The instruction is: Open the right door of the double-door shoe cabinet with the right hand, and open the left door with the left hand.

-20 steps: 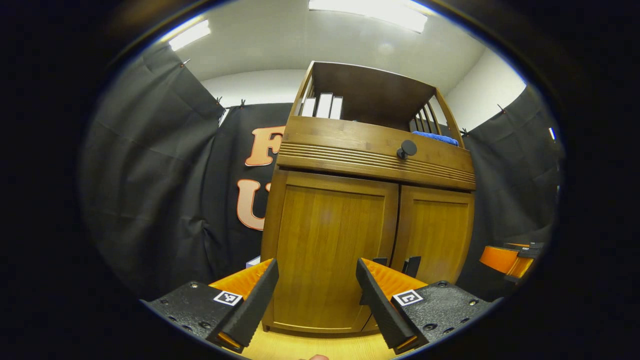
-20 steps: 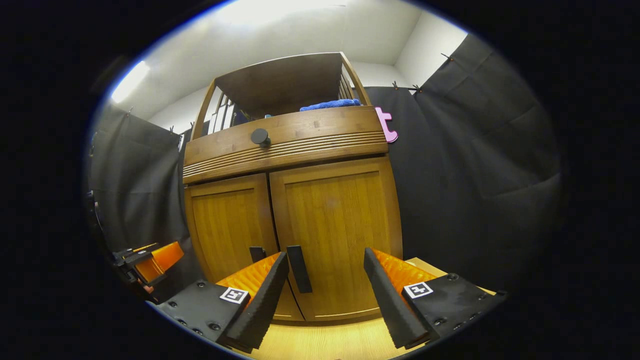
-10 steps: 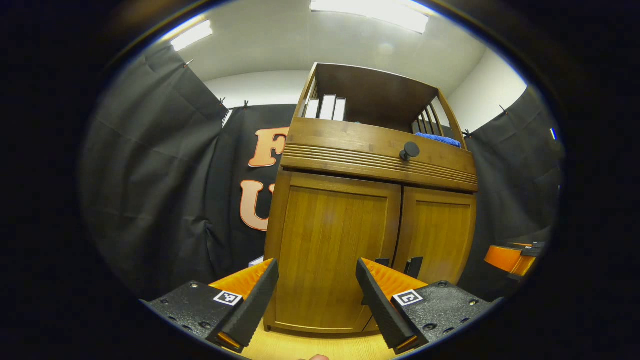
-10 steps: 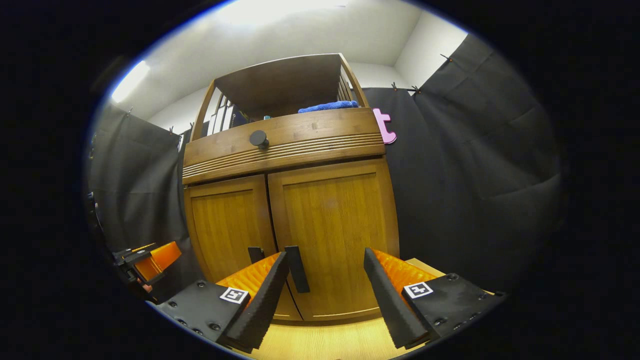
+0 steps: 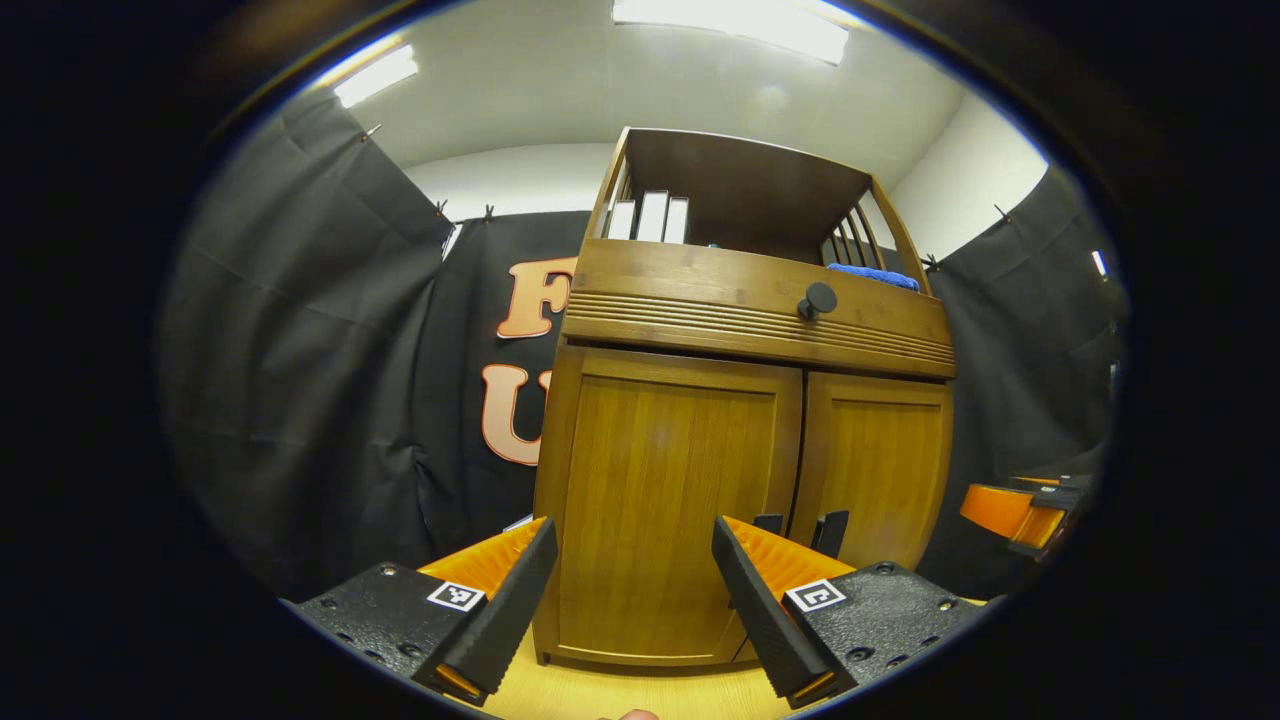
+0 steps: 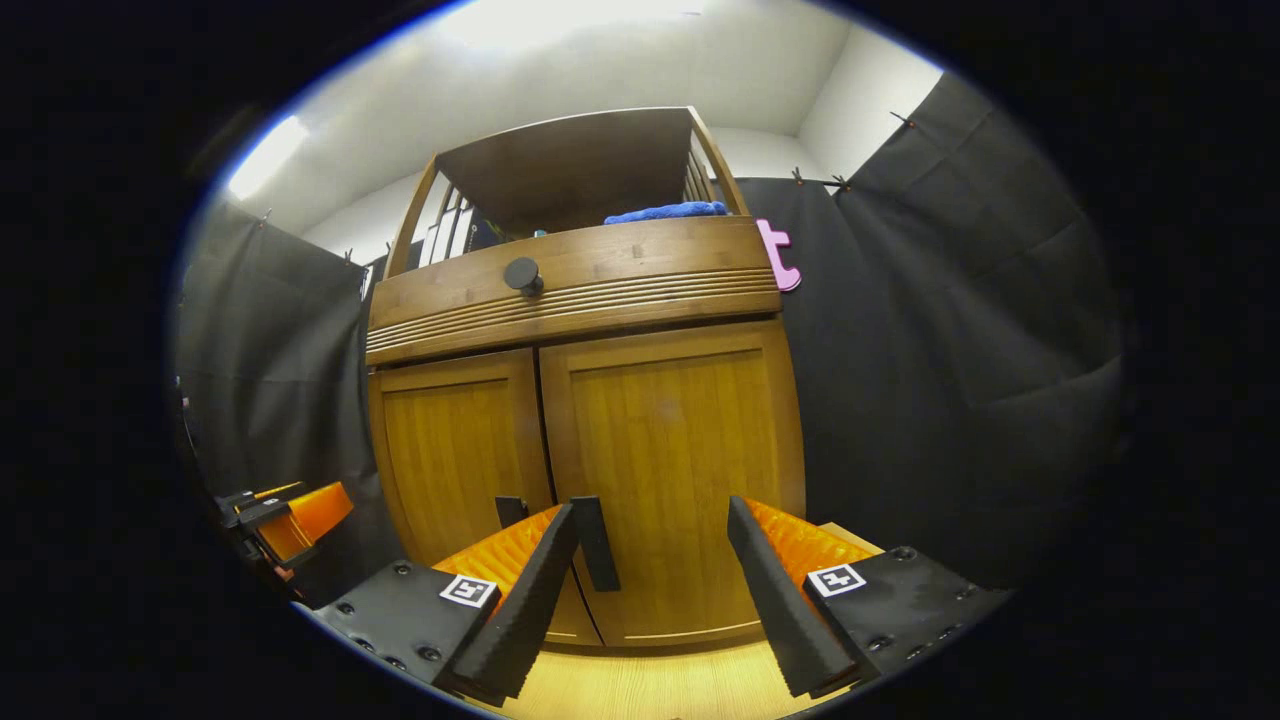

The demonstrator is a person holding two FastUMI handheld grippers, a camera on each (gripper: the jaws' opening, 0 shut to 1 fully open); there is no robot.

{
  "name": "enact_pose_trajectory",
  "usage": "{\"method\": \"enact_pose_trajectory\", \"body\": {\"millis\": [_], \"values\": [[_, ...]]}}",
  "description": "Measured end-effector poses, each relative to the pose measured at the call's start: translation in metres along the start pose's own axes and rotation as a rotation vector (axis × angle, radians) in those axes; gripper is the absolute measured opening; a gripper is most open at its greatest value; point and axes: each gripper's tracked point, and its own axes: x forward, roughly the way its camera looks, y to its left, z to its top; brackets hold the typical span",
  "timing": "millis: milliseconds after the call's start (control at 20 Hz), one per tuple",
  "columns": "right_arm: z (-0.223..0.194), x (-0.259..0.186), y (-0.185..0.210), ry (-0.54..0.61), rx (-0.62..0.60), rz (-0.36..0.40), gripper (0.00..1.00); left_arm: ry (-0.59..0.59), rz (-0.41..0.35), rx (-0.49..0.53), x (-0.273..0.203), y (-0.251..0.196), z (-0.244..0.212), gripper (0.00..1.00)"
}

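1. Left gripper view: the left gripper [image 5: 632, 600] sits low in front of the brown wooden double-door shoe cabinet [image 5: 745, 400], jaws wide apart, nothing between them. Neither finger touches the wood.
2. Left door [image 5: 665, 510] of the cabinet is shut and flush with the frame. Its dark upright handle [image 5: 766, 523] shows just above the inner finger, at the centre seam.
3. Right door [image 5: 873, 475] is likewise shut; its dark handle [image 5: 830, 532] stands beside the other one, across the seam.
4. Above the doors runs a ribbed wooden drawer front with a round black knob [image 5: 819, 298]. The open shelf on top holds three pale upright books [image 5: 650, 216] at the left and a folded blue cloth [image 5: 872, 275] at the right.
5. Right gripper view: the right gripper [image 6: 650, 600] faces the same cabinet [image 6: 590, 400] from the other side, jaws spread apart and empty. The right door [image 6: 675, 470] lies straight ahead, shut, and its handle [image 6: 594, 542] shows just beside the inner finger (contact cannot be judged here).
6. Left door [image 6: 455, 450] appears farther off in this view, closed too.
7. Light wooden floor [image 6: 650, 685] lies below the cabinet's base.
8. Each view catches the other gripper at its edge, well apart from the cabinet.
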Motion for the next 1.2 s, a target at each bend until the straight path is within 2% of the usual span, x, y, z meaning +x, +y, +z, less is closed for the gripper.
{"method": "enact_pose_trajectory", "body": {"millis": [50,100,150,200,250,300,400,450,650,700,750,800,1000,1150,1200], "values": [[-0.002,0.008,0.004,0.001,-0.006,0.01,0.97,0.005,0.002,0.005,0.0,0.001,-0.002,0.95],[-0.004,0.017,0.007,0.0,-0.011,0.023,0.97,0.009,0.003,0.007,-0.001,0.0,-0.004,0.91],[-0.009,0.026,0.01,0.009,-0.012,0.032,0.89,0.013,0.001,0.008,-0.002,0.0,-0.006,0.94],[-0.014,0.033,0.015,0.026,-0.007,0.045,0.89,0.017,0.002,0.011,-0.003,0.001,-0.007,0.95],[-0.02,0.041,0.02,0.04,0.002,0.06,0.97,0.019,0.005,0.017,-0.004,0.002,-0.007,0.95],[-0.026,0.049,0.024,0.056,0.007,0.07,0.97,0.017,0.008,0.022,-0.005,0.002,-0.007,0.91],[-0.042,0.068,0.03,0.087,-0.001,0.086,0.97,0.017,0.01,0.032,-0.007,0.003,-0.006,0.94],[-0.053,0.08,0.033,0.102,-0.013,0.09,0.98,0.018,0.01,0.037,-0.007,0.003,-0.006,0.91],[-0.087,0.122,0.039,0.131,-0.09,0.057,0.98,0.011,0.011,0.058,-0.012,0.004,-0.003,0.94],[-0.095,0.129,0.036,0.135,-0.105,0.04,0.89,0.008,0.011,0.059,-0.012,0.004,-0.003,0.91],[-0.101,0.134,0.035,0.144,-0.111,0.037,0.97,0.006,0.011,0.06,-0.012,0.003,-0.003,0.92],[-0.103,0.139,0.034,0.152,-0.109,0.043,0.89,0.006,0.01,0.062,-0.012,0.004,-0.002,0.91],[-0.109,0.156,0.031,0.165,-0.104,0.041,0.99,0.008,0.013,0.07,-0.012,0.004,-0.003,0.92],[-0.112,0.158,0.032,0.171,-0.092,0.052,0.92,0.008,0.012,0.073,-0.011,0.004,-0.004,0.94],[-0.114,0.16,0.032,0.177,-0.091,0.048,0.98,0.008,0.013,0.073,-0.011,0.004,-0.005,0.94]]}}
